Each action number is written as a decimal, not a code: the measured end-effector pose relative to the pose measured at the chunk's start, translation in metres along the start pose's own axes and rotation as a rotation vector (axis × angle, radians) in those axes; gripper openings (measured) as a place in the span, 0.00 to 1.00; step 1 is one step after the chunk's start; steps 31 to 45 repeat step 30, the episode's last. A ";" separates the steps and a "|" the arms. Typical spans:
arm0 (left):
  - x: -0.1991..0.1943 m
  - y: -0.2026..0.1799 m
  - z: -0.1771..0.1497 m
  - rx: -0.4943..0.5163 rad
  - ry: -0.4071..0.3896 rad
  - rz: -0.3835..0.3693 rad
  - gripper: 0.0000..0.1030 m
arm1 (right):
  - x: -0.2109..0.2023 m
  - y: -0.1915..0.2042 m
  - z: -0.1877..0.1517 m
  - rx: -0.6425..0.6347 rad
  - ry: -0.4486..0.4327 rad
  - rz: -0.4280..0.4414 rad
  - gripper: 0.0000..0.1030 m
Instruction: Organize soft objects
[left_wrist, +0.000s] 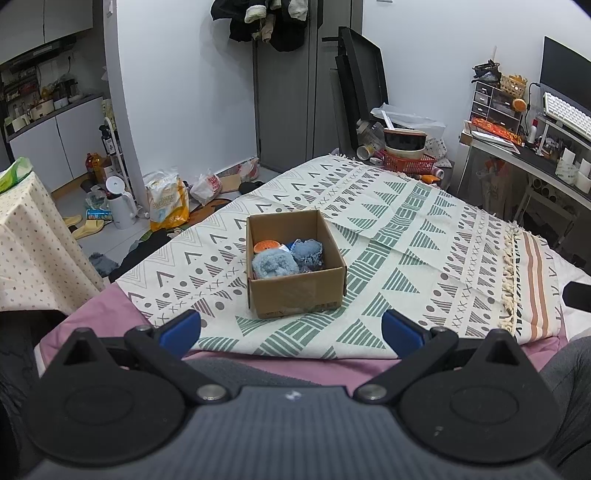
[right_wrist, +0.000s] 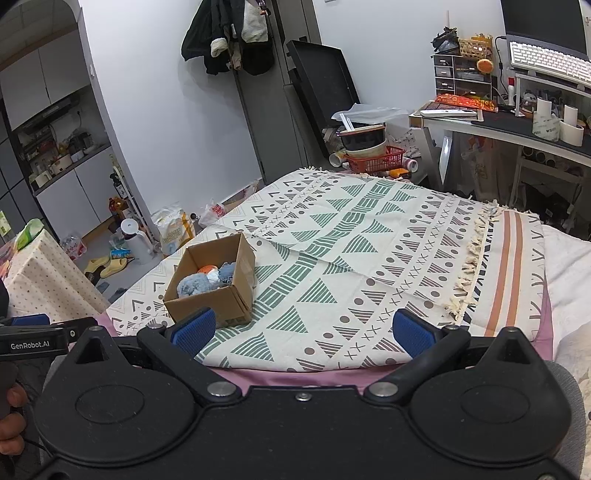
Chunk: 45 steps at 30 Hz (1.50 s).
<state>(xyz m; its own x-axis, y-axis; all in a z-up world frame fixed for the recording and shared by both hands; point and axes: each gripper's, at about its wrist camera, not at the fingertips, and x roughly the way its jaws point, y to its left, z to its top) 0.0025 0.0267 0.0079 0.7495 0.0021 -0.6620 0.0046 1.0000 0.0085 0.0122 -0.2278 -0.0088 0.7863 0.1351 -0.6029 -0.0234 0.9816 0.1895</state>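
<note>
Cardboard: an open box (left_wrist: 295, 266) sits on a patterned cloth (left_wrist: 406, 229) spread over a bed, holding the soft items.
Contents: a fluffy blue bundle (left_wrist: 274, 266) at the near left, a darker blue knit piece (left_wrist: 307, 250) behind it on the right, and an orange piece (left_wrist: 268, 245) at the back; a scrap of white shows between them in the right view.
Left gripper (left_wrist: 291, 328): fingers spread wide and holding nothing, low over the near edge of the bed.
Right gripper (right_wrist: 303, 330): fingers likewise wide and empty.
Box and left fingers: straight ahead, centred between the two blue pads (left_wrist: 181, 330), apart from both.
Box and right fingers: ahead and to the left, just beyond the left pad (right_wrist: 194, 328), not touching as far as the view shows.
Progress: no loose soft item shows on the cloth, so the sorting looks near its end.
Risk, box: it looks light, and a low reach by either gripper could push it across the cloth or tip it.
Risk, cloth: a pad dragged along the bed could snag the cloth and pull the box with it.
Risk, contents: a grab at the bundle could lift the knit piece too and spill it.
</note>
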 end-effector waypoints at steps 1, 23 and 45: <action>0.000 0.000 0.000 -0.001 0.000 0.000 1.00 | 0.000 0.000 0.000 0.000 0.000 0.000 1.00; 0.002 -0.007 0.003 0.006 -0.004 -0.002 1.00 | 0.007 0.000 -0.002 -0.014 0.008 -0.017 1.00; 0.016 -0.010 0.011 0.013 -0.005 -0.027 1.00 | 0.020 0.000 -0.001 -0.024 0.026 -0.034 1.00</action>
